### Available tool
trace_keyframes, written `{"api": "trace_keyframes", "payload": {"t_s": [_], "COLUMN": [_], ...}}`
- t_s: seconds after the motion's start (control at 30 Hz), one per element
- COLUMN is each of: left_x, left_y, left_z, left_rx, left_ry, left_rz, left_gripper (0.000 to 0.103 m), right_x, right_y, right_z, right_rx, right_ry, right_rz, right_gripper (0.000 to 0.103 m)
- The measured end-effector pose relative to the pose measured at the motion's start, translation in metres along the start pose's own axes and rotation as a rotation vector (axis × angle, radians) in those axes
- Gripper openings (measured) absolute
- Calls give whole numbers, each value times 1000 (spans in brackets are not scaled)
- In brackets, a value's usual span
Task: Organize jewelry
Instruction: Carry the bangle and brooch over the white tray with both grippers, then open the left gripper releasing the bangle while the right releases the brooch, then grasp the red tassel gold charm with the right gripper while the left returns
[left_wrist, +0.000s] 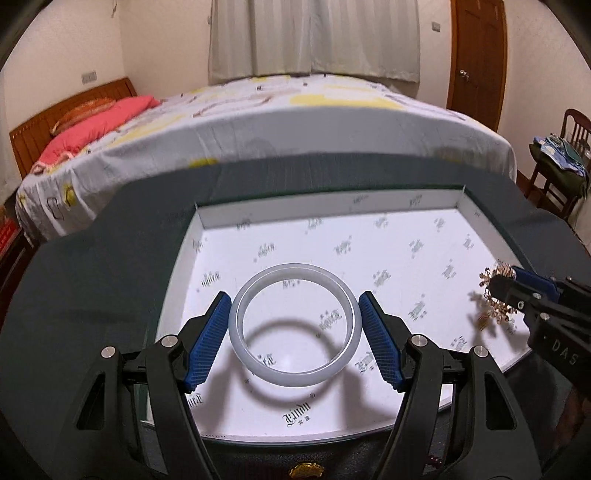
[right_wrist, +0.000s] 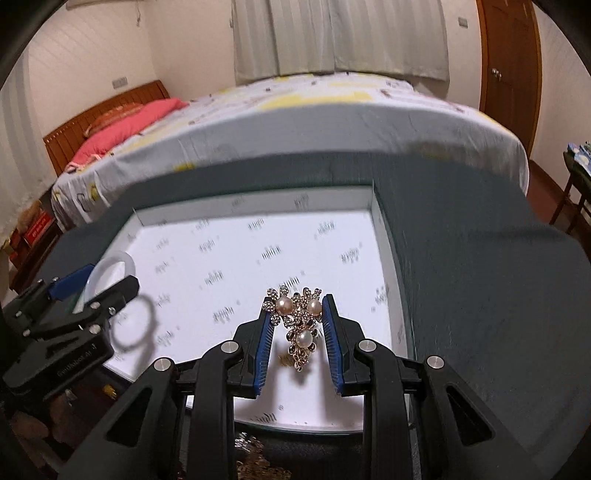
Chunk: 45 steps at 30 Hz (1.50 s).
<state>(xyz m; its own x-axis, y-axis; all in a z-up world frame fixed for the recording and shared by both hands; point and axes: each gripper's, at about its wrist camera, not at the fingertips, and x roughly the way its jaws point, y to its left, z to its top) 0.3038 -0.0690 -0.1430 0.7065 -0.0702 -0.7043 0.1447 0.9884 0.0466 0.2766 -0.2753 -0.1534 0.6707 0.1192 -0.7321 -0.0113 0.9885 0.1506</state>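
Note:
My left gripper (left_wrist: 294, 308) is shut on a translucent white bangle (left_wrist: 294, 362), held above the white-lined box (left_wrist: 406, 236); the bangle's shadow falls on the lining below. My right gripper (right_wrist: 297, 306) is shut on a gold brooch with pearls (right_wrist: 299, 319), held over the same box near its front edge. In the left wrist view the right gripper (left_wrist: 498, 291) and the brooch (left_wrist: 496, 308) show at the far right. In the right wrist view the left gripper (right_wrist: 107, 280) and the bangle (right_wrist: 110, 267) show at the left.
The box has a wide dark grey rim (left_wrist: 110, 295) and a printed white lining (right_wrist: 258, 240). More gold jewelry (right_wrist: 255, 458) lies below the box's front edge. A bed (left_wrist: 295, 110) stands behind. A chair (left_wrist: 561, 166) with clothes is at the right.

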Motion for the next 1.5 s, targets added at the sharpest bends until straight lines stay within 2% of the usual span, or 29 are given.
{"api": "trace_keyframes", "payload": {"t_s": [0.33, 0.63, 0.73, 0.77, 0.8, 0.87, 1.1, 1.2, 1.3, 1.5], "left_x": [21, 27, 24, 23, 22, 21, -1, -25, -57, -107], "left_y": [3, 4, 3, 3, 2, 2, 7, 12, 18, 25], "left_z": [-10, -12, -11, -11, -11, -10, -3, 0, -5, -32], "left_rx": [-16, -18, -8, -7, -5, -4, -15, -27, -39, -63], "left_ry": [93, 120, 103, 95, 94, 88, 28, -30, -94, -153], "left_rz": [-20, -25, -21, -23, -23, -21, -7, 1, 19, 59], "left_gripper": [69, 70, 79, 80, 81, 84, 86, 86, 86, 86], "right_x": [7, 12, 12, 11, 10, 7, -26, -46, -69, -98], "right_y": [-2, 0, 1, 1, 1, 1, 5, 8, 10, 16], "right_z": [-4, -3, -3, -2, -2, -1, 6, 2, -13, -54], "right_rx": [-5, -18, -14, -13, -12, -13, -5, -2, 10, 11], "right_ry": [17, 21, 18, 14, 6, -13, -87, -117, -133, -111], "right_rz": [-24, -30, -22, -21, -21, -21, -3, 3, 15, 28], "right_gripper": [27, 27, 29, 35, 44, 51, 52, 52, 52, 51]}}
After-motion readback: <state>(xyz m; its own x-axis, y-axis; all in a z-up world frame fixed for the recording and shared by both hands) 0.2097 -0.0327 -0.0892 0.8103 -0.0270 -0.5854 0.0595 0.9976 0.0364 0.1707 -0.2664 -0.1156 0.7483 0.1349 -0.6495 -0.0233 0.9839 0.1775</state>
